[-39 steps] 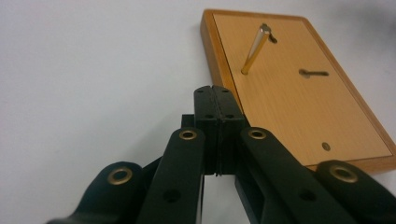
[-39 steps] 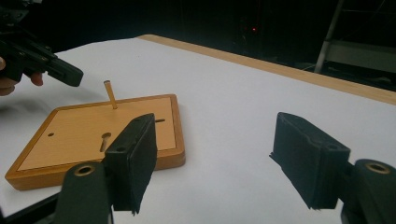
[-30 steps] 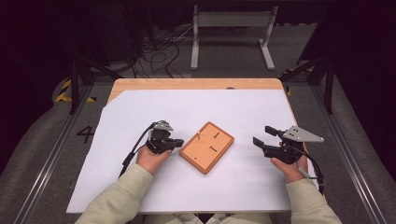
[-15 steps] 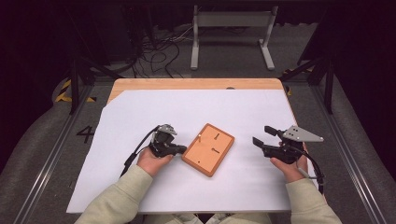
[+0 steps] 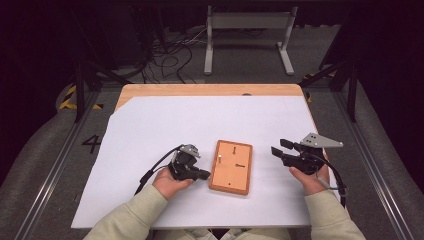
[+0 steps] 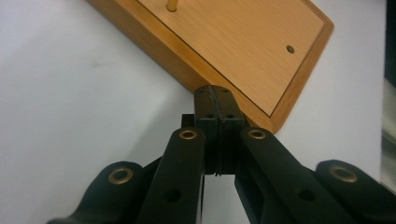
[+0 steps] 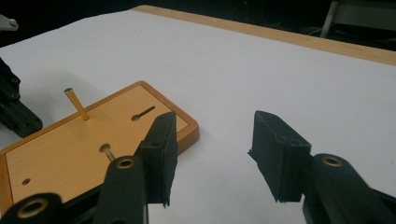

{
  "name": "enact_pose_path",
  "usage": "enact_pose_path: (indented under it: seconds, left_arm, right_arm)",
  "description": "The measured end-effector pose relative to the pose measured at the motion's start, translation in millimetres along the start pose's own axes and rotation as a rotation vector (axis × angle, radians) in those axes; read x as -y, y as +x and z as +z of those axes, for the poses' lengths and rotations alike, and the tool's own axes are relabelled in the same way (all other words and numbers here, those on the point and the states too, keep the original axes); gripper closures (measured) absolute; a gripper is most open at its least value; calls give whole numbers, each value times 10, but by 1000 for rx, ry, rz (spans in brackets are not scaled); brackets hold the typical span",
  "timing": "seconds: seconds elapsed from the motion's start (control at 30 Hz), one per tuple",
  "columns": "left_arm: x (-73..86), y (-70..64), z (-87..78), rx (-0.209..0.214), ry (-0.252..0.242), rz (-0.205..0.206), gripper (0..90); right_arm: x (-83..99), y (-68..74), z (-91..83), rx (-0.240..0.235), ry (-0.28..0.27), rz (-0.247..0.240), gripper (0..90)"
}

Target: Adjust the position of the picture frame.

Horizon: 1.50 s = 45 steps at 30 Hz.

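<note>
Left tongs (image 5: 204, 174), pressed together, nose against the near-left long edge of the wooden board (image 5: 232, 167) lying mid-tabletop (image 5: 150, 130) with its long axis running away from the person, while the right tongs (image 5: 278, 152), spread and empty, wait off the board's right side.

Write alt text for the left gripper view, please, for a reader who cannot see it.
The left gripper, jaws shut together, presses its tip against the side edge of a wooden board lying on a white table cover. A brass peg stands in the board.
</note>
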<state>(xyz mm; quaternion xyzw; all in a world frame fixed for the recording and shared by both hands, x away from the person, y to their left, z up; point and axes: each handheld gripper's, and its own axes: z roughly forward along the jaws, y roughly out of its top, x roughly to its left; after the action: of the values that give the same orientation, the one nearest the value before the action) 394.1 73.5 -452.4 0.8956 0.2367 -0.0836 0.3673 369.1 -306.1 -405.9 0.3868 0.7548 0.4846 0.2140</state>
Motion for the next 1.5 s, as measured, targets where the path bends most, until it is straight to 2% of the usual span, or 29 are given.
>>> enact_pose_path:
  seconds: [0.07,0.2,0.37,0.43,0.47,0.5,0.57,0.6,0.63,0.67,0.83,0.97,1.13,1.3,1.4,1.5]
  left_arm:
    - [-22,-74,59,18,6,27,900]
    - [-51,-172,94,-6,3,86,900]
    - [-34,-114,-19,-37,-37,58,899]
    - [-4,-68,-156,-66,-83,40,899]
    - [-4,-68,-156,-66,-83,40,899]
    - [9,-50,-203,-81,-96,40,899]
    - [52,-12,-310,-104,-127,23,899]
    - [93,15,-399,-133,-167,15,899]
    - [93,15,-399,-133,-167,15,898]
    - [128,22,-493,-168,-208,22,898]
    - [242,54,-760,-250,-315,6,897]
    - [331,111,-849,-283,-338,-17,896]
    - [370,110,-911,-312,-374,-16,897]
    - [418,122,-938,-325,-376,-33,897]
    - [431,116,-942,-329,-377,-34,897]
    - [436,112,-943,-331,-376,-35,897]
  right_arm:
    - [-3,6,13,1,14,2,542]
    - [-11,21,33,14,46,-3,615]
    - [-44,43,87,30,115,-1,757]
    - [-58,50,134,31,149,-3,805]
    - [-66,56,159,32,166,-4,830]
    - [-66,56,159,32,166,-4,830]
    - [-84,64,218,29,204,-5,875]
    - [-95,66,272,27,230,3,900]
    - [-95,66,272,27,230,3,900]
    - [-100,66,311,28,243,1,900]
    - [-116,98,617,32,356,-12,900]
    - [-115,96,786,50,417,-17,900]
    - [-132,102,940,72,465,-28,900]
    - [-146,124,1019,55,486,-27,900]
    - [-172,137,1057,74,498,-36,900]
    - [-197,137,1094,47,497,-22,900]
